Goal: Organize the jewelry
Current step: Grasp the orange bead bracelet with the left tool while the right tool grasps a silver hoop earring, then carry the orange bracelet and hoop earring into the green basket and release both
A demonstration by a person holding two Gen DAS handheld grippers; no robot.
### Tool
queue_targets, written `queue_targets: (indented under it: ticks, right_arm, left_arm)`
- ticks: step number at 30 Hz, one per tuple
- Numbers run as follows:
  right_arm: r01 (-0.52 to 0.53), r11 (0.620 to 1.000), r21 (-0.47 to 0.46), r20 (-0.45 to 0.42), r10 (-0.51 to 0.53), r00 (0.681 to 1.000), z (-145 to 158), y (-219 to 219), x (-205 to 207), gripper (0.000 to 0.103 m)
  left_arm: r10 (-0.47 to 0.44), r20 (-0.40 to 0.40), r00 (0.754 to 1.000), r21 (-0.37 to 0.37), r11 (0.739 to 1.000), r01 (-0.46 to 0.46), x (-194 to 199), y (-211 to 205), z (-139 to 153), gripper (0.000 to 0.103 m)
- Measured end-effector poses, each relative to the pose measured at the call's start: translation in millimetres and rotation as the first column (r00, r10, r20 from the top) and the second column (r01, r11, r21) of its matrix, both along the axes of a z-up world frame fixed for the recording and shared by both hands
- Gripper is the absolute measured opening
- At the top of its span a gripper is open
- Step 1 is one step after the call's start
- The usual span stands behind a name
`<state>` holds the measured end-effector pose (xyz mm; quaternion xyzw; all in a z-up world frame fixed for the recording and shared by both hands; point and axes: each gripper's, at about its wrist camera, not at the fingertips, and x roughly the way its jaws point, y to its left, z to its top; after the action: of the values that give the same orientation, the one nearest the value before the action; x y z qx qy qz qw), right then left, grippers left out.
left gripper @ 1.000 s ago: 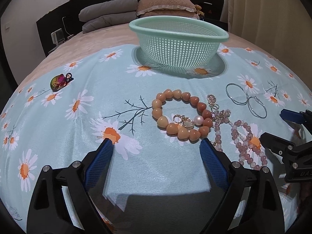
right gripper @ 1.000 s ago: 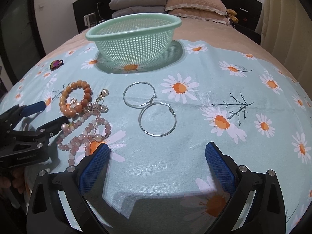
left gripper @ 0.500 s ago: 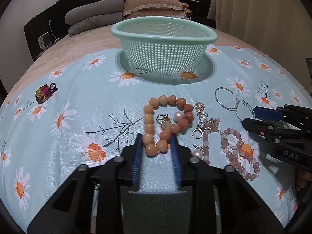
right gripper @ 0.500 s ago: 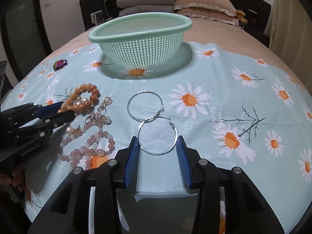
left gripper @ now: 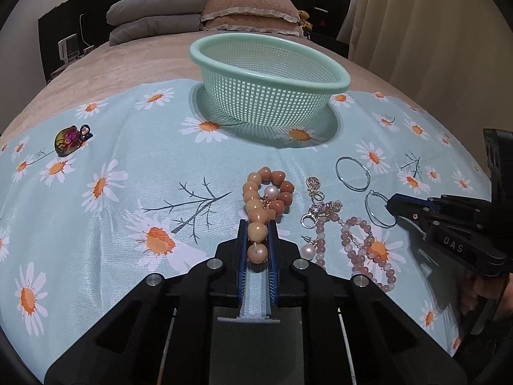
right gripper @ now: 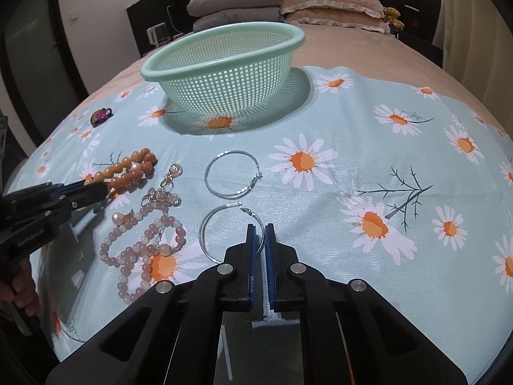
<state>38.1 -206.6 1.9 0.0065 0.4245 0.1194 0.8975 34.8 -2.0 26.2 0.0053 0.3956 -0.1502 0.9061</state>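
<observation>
The left gripper (left gripper: 257,237) clamps the orange bead bracelet (left gripper: 264,199); the right gripper (right gripper: 260,240) pinches the near hoop earring (right gripper: 231,234). Lift both slowly, then carry them ahead to the green mesh basket (left gripper: 269,73).

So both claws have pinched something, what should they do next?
Probably lift both and carry them to the green basket: the left gripper is shut on the orange bead bracelet, the right gripper on a silver hoop earring; the basket looks empty.

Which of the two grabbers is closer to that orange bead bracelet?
Left. The left gripper is clamped on the orange bead bracelet; the right gripper is off to its right, at a hoop earring.
</observation>
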Motion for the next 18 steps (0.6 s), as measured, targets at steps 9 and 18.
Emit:
queue_targets:
  ticks: [9, 18]
  right_arm:
    - [-0.005, 1.0, 0.028, 0.041, 0.003, 0.999, 15, -5, -6, 0.003]
    - [-0.072, 0.994, 0.085, 0.063, 0.067, 0.996, 38, -3, -14, 0.002]
  left_arm:
    - [-0.003, 0.039, 0.999, -0.048, 0.999, 0.005, -10, 13, 27, 0.012]
    - [-0.032, 0.071, 0.997, -0.107, 0.993, 0.039, -21, 22, 56, 0.012]
